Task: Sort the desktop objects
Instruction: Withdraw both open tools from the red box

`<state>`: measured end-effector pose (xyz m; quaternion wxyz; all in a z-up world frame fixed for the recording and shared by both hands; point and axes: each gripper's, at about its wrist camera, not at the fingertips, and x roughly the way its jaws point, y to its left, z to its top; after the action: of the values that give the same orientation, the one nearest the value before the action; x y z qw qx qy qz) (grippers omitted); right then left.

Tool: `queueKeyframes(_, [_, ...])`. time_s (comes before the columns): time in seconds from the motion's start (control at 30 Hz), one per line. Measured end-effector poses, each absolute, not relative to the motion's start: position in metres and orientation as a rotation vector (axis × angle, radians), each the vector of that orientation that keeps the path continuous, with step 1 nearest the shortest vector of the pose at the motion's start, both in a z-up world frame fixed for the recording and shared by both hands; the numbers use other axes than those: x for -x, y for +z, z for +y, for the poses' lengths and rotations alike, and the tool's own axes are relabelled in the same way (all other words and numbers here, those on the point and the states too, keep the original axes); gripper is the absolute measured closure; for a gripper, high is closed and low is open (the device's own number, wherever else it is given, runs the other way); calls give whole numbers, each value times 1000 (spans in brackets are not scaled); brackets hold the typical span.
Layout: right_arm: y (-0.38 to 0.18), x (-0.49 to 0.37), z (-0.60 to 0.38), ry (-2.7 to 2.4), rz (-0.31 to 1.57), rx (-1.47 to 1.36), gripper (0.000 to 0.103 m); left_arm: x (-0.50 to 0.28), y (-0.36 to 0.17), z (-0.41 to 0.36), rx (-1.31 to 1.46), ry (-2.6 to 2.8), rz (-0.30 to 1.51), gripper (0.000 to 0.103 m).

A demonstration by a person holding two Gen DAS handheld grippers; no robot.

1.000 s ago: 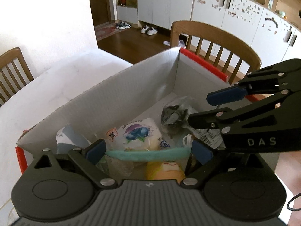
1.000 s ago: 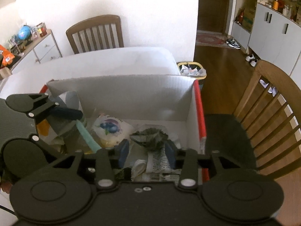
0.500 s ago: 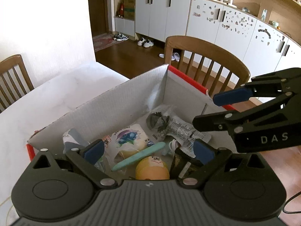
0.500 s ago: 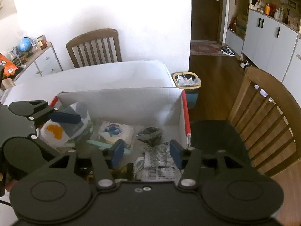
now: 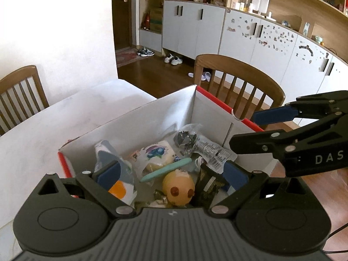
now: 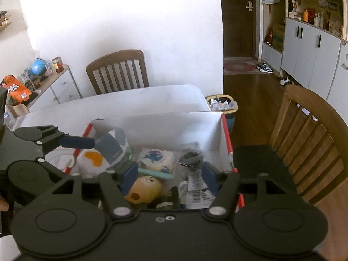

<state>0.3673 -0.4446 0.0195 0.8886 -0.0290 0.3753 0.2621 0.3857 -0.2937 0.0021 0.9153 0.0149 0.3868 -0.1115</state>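
Observation:
A white cardboard box with red edges (image 5: 152, 119) (image 6: 165, 126) stands on the white table (image 5: 43, 130). In it lie a teal stick (image 5: 166, 169) (image 6: 158, 173), a yellow round toy with a face (image 5: 178, 188) (image 6: 144, 190), a blueberry-print packet (image 5: 155, 153) (image 6: 156, 157), a grey-and-white pouch with an orange spot (image 5: 111, 163) (image 6: 104, 154), a clear bag with dark contents and a barcode (image 5: 195, 143) (image 6: 195, 182), and a dark packet (image 5: 207, 186). My left gripper (image 5: 171, 174) is open and empty above the box. My right gripper (image 6: 169, 176) is open and empty above it too.
Wooden chairs stand beyond the table on the far side (image 5: 237, 87) (image 6: 308, 134) and on the left (image 5: 19, 95) (image 6: 117, 71). A small bin (image 6: 220, 104) sits on the floor past the table's end. Grey cabinets (image 5: 239, 39) line the wall.
The teal stick left my left gripper and now lies in the box. Both grippers have risen and drawn back from the box, so more of its contents show.

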Motion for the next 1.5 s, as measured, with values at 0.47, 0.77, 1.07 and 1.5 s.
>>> queueKeyframes(0.47, [24, -329, -437, 597, 730, -2, 16, -343, 14, -269, -21, -187, 755, 0])
queueKeyframes(0.77, [27, -296, -437, 634, 674, -29, 4, -319, 13, -259, 33, -145, 765, 0])
queueKeyframes(1.07, [34, -274, -435, 640, 661, -9, 1, -294, 16, -256, 54, -115, 776, 0])
queueKeyframes(1.5, [35, -259, -444, 620, 656, -15, 0, -279, 11, -260, 83, -96, 812, 0])
